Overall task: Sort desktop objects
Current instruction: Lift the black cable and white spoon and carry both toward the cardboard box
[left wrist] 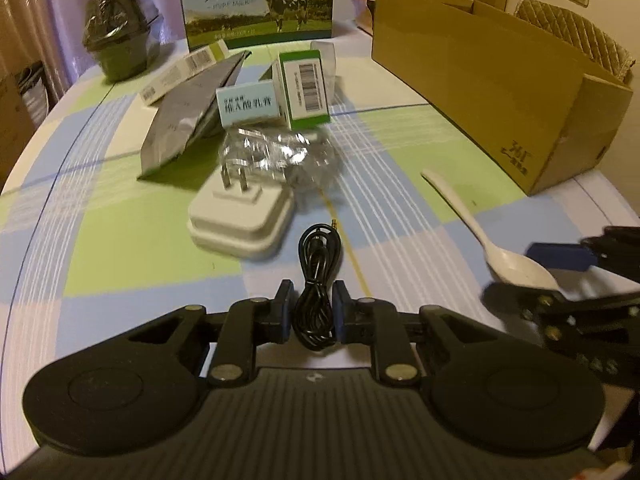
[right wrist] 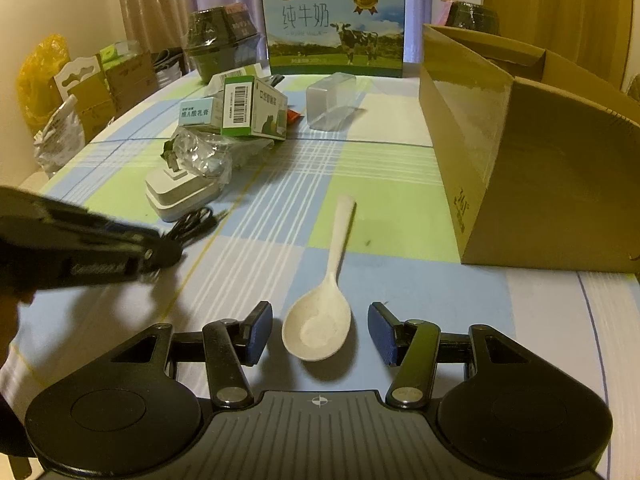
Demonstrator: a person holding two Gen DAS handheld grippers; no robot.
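1. A tall blue-and-green cardboard milk carton (right wrist: 335, 28), printed with a cow, carried the large characters 纯牛奶, "PURE MILK" beneath them and a gold medal badge reading 3.6.
2. A small pale-blue box (left wrist: 247, 105) bore Chinese print ending 乳膏; beside it a green-and-white box (left wrist: 306, 87) showed a barcode label. Smaller print on both was too blurred to read.
3. The big open brown corrugated box (right wrist: 528, 160) had a dark logo low on its near corner, illegible.
4. The left gripper (left wrist: 313, 312) had its jaws closed to a narrow gap around a coiled black audio cable (left wrist: 318, 276), both blue pads touching the bundle. The cable lay on the checked blue, green and white surface (left wrist: 120, 240), just in front of a white two-pin wall charger (left wrist: 244, 216).
5. The right gripper (right wrist: 320, 332) had its jaws spread wide and released, the bowl of a cream plastic spoon (right wrist: 318, 328) lying between the pads, touching neither. The spoon rested flat on the surface, its handle pointing away towards the milk carton.
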